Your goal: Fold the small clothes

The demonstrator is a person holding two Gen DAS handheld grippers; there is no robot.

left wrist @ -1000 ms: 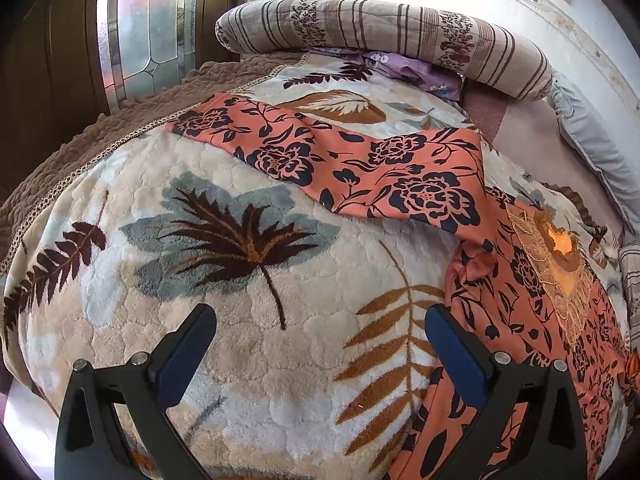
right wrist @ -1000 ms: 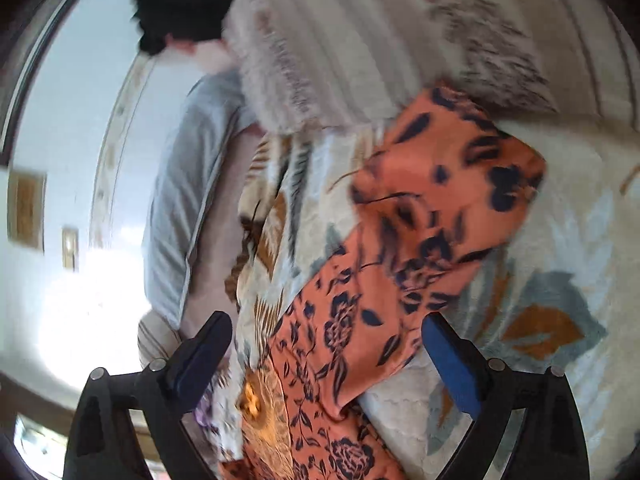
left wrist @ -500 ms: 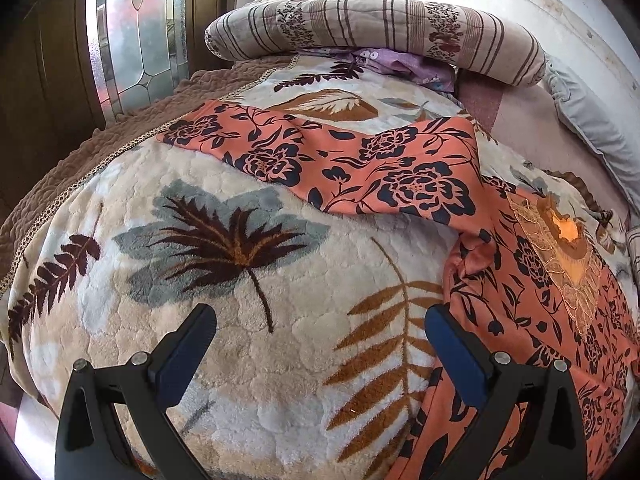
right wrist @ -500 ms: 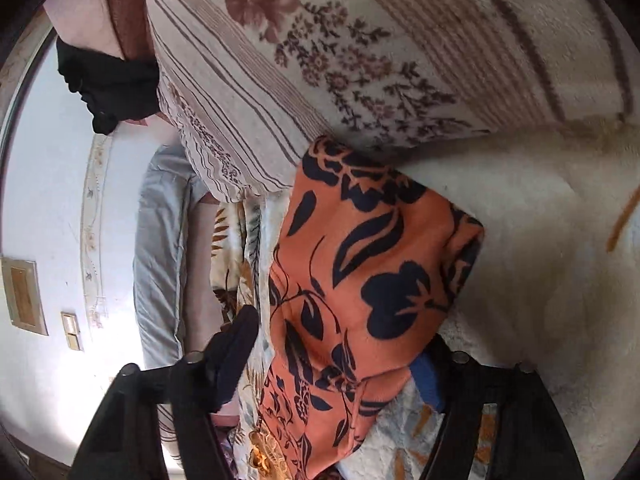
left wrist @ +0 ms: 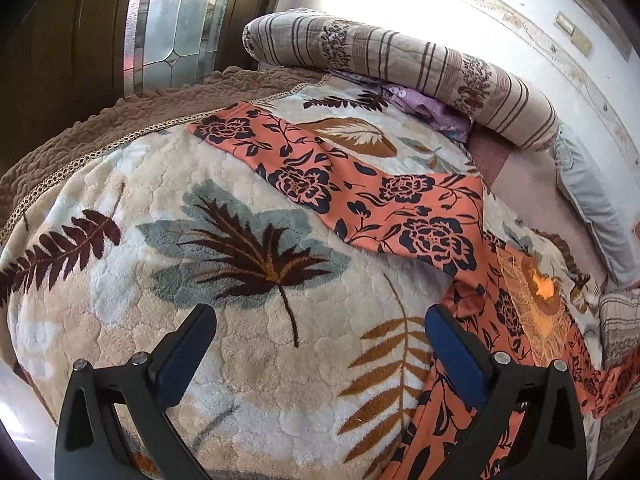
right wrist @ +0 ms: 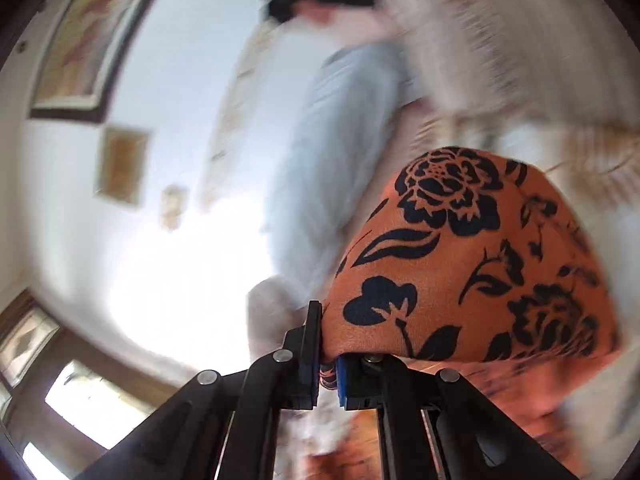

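An orange garment with dark blue flowers (left wrist: 360, 192) lies spread on a plush leaf-patterned blanket (left wrist: 240, 240). One long part runs to the far left; the body with gold embroidery (left wrist: 536, 304) lies at the right. My left gripper (left wrist: 316, 340) is open and empty, low over the blanket, its right finger at the garment's edge. My right gripper (right wrist: 328, 360) is shut on a fold of the orange garment (right wrist: 472, 264), which bulges up in front of the camera. The right wrist view is blurred.
A striped rolled quilt (left wrist: 400, 60) lies along the far side of the bed over a purple cloth (left wrist: 424, 108). A grey pillow (left wrist: 592, 196) lies at the right. A brown bedspread edge (left wrist: 100, 132) and a glass-panelled door (left wrist: 176, 28) stand at the left.
My right gripper has closed on the end of the garment and swung with it; the view is now blurred. The left gripper has stayed open and shifted slightly over the blanket.
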